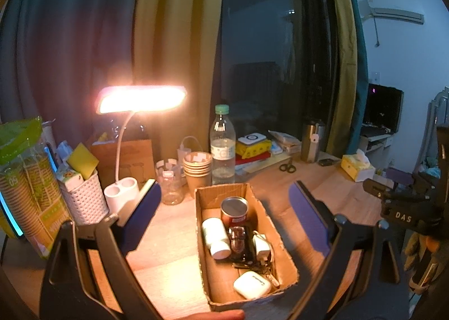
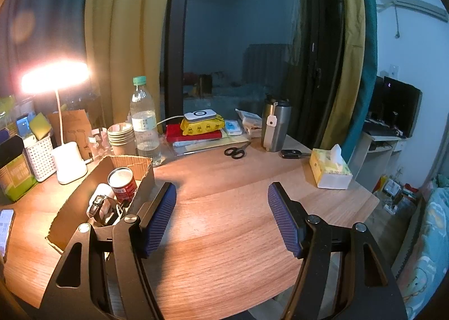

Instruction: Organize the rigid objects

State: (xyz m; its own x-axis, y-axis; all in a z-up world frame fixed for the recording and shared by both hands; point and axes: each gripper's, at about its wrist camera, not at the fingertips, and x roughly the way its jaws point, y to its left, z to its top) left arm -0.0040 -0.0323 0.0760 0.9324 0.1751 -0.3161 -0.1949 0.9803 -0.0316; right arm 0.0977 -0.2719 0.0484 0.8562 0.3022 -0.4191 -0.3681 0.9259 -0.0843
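Note:
An open cardboard box (image 1: 283,247) sits on the wooden desk (image 2: 224,221). It holds a red can (image 1: 234,209), a white bottle (image 1: 216,237), a black watch (image 1: 238,241), a white charger (image 1: 261,244), keys and a white earbud case (image 1: 252,285). My left gripper (image 1: 224,193) is open and empty, above the box with a finger on each side. My right gripper (image 2: 221,193) is open and empty over bare desk, right of the box (image 2: 84,202). The right gripper also shows at the right edge of the left wrist view (image 1: 404,207).
A lit desk lamp (image 1: 140,98), white basket (image 1: 84,199), stacked paper cups (image 1: 197,171) and water bottle (image 1: 223,146) stand behind the box. Scissors (image 2: 237,151), steel tumbler (image 2: 273,126), car key (image 2: 291,154) and tissue box (image 2: 329,168) lie further right. A phone (image 2: 5,230) lies at the left.

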